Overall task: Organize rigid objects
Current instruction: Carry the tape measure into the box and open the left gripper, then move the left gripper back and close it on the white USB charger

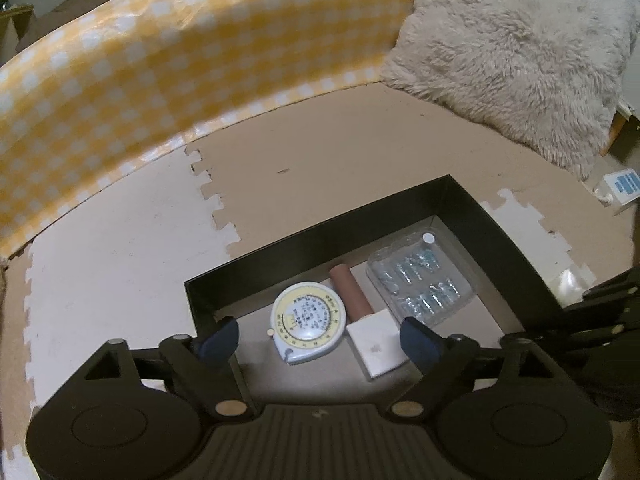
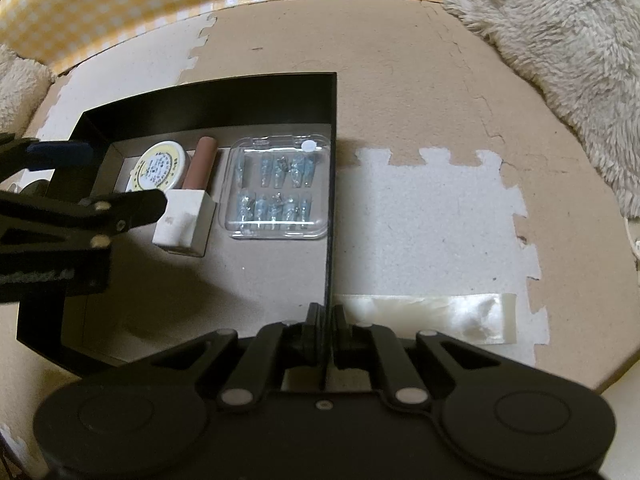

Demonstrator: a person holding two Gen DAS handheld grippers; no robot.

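A black open box [image 1: 496, 236] [image 2: 208, 96] sits on the foam floor mat. Inside lie a round yellow-and-white tape measure [image 1: 308, 316] [image 2: 160, 166], a brown tube with a white square cap [image 1: 354, 294] [image 2: 202, 160], and a clear plastic case of small blue parts [image 1: 420, 280] [image 2: 278, 192]. My left gripper [image 1: 320, 340] is open and empty, hovering over the tape measure and the white cap [image 1: 378, 342]; it shows in the right wrist view [image 2: 80, 184] at the left. My right gripper [image 2: 326, 320] is shut on the box's right wall [image 2: 331, 200].
A yellow checkered cloth [image 1: 140, 80] [image 2: 160, 4] borders the mat at the back. A fluffy cream cushion [image 1: 520, 48] [image 2: 560, 40] lies at the back right. A strip of shiny tape [image 2: 432, 316] lies on the mat right of the box. A white-and-blue object [image 1: 622, 186] sits at the far right.
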